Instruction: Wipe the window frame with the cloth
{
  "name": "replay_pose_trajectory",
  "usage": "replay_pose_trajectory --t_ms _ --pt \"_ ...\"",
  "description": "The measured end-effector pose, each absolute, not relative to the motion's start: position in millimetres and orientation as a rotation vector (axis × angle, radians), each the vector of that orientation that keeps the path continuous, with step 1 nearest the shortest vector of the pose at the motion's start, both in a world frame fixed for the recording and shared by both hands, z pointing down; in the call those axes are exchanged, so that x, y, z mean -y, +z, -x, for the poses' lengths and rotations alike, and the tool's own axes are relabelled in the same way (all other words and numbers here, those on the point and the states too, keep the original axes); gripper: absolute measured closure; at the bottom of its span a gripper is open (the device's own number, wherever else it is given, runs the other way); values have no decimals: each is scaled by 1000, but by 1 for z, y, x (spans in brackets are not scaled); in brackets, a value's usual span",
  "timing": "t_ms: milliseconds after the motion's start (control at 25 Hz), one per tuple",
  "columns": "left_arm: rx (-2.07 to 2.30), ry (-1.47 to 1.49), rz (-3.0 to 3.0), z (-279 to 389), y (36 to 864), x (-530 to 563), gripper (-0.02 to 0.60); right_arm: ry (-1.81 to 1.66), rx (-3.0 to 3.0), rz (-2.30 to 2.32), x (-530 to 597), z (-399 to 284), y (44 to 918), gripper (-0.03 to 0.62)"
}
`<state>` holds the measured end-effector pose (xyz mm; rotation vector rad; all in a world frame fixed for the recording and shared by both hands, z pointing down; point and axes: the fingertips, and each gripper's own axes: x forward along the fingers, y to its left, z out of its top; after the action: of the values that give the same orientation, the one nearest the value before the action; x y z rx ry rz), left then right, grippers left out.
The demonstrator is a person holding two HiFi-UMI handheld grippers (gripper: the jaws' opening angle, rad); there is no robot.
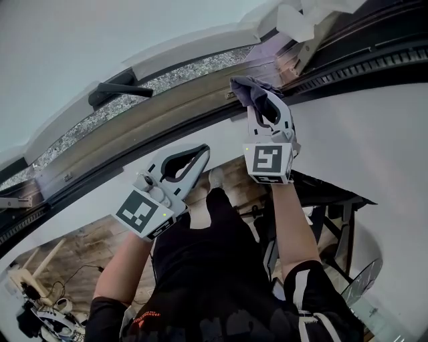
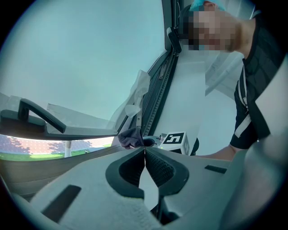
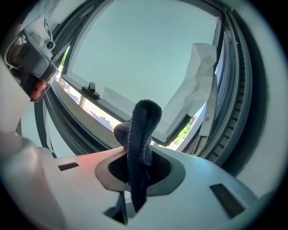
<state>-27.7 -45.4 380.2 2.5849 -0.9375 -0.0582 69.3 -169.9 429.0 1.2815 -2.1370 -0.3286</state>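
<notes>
A dark grey cloth (image 1: pixel 250 89) is clamped in my right gripper (image 1: pixel 262 100), which is shut on it and presses it against the window frame (image 1: pixel 167 110). In the right gripper view the cloth (image 3: pixel 141 134) stands up between the jaws, its top bunched in front of the pane. My left gripper (image 1: pixel 200 151) hangs lower and to the left, away from the frame; its jaws meet at the tips with nothing between them. The left gripper view shows the cloth (image 2: pixel 131 137) and the right gripper's marker cube (image 2: pixel 174 139) just beyond those closed tips (image 2: pixel 144 148).
A black window handle (image 1: pixel 115 91) juts from the sash left of the cloth. Crumpled white protective film (image 1: pixel 294 20) hangs at the sash corner to the right. Black tracks (image 1: pixel 374 53) run along the frame. A white wall (image 1: pixel 374 133) lies below, with the person's legs and a wooden floor beneath.
</notes>
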Motion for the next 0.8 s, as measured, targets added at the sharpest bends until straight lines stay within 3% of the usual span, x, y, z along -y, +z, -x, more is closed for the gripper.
replay_pose_trajectory --t_ms 800 --pt "1009 -58 -2583 63 371 12 560 -260 2259 -1212 130 -7 429 536"
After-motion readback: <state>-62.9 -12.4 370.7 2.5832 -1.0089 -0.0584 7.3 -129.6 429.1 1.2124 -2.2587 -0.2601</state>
